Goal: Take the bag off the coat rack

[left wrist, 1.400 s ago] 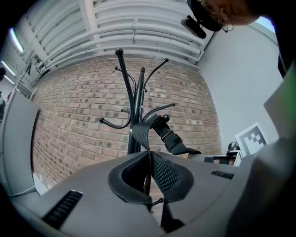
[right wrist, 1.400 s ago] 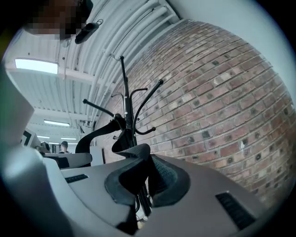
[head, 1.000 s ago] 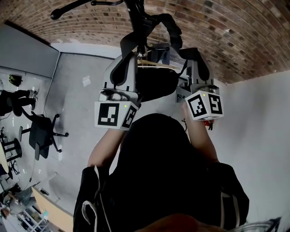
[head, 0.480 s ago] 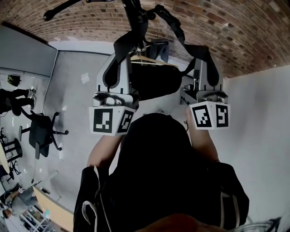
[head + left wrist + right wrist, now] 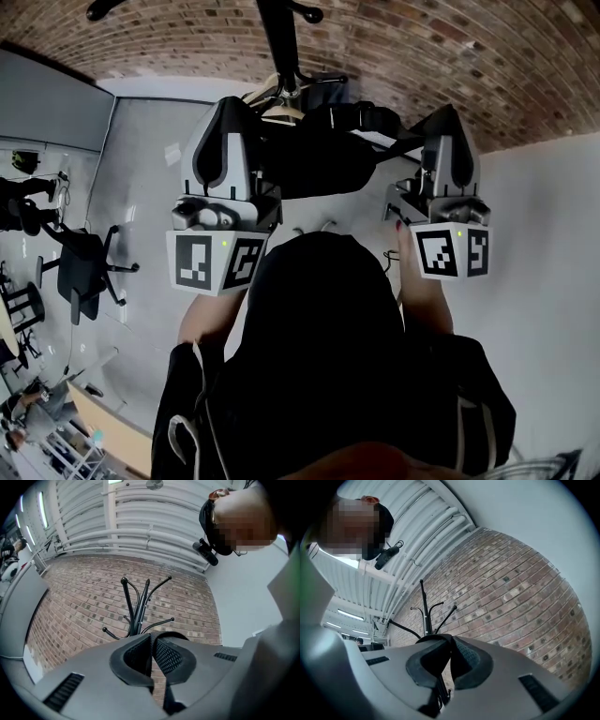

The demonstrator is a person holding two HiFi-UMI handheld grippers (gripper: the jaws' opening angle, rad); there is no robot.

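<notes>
Holds both tools up side by side in front of a dark-hooded head [image 5: 319,309]. Has the left gripper [image 5: 231,108] at 10 o'clock in the head view, jaws pointing toward 12 o'clock and closed tight on a black webbing strap [image 5: 150,656]. Pinches that strap flat between the ribbed pads [image 5: 169,658] in the left gripper view, with no gap on either side. Has the right gripper [image 5: 448,114] at 2 o'clock, pointing the same way and closed too. Squeezes a second strap [image 5: 444,660] between its pads in the right gripper view, a dark band running down out of the jaws toward 6 o'clock.

Carries the black bag [image 5: 314,167] slung between the two grippers at 12 o'clock, well above the head. Places it just below the black coat rack [image 5: 279,42], itself at 12 o'clock against the top edge. Shows a pale hanger [image 5: 279,112] touching the bag's top at 11 o'clock. Cannot tell whether any part of the bag rests on a hook.

Looks along each pair of jaws at the rack's curved hooks, straight ahead at 12 o'clock, in front of a brick wall [image 5: 422,47]. Takes in grey floor [image 5: 141,159] at 10 o'clock, an office chair [image 5: 84,277] at 9 o'clock and a white wall [image 5: 548,244] at 3 o'clock.
</notes>
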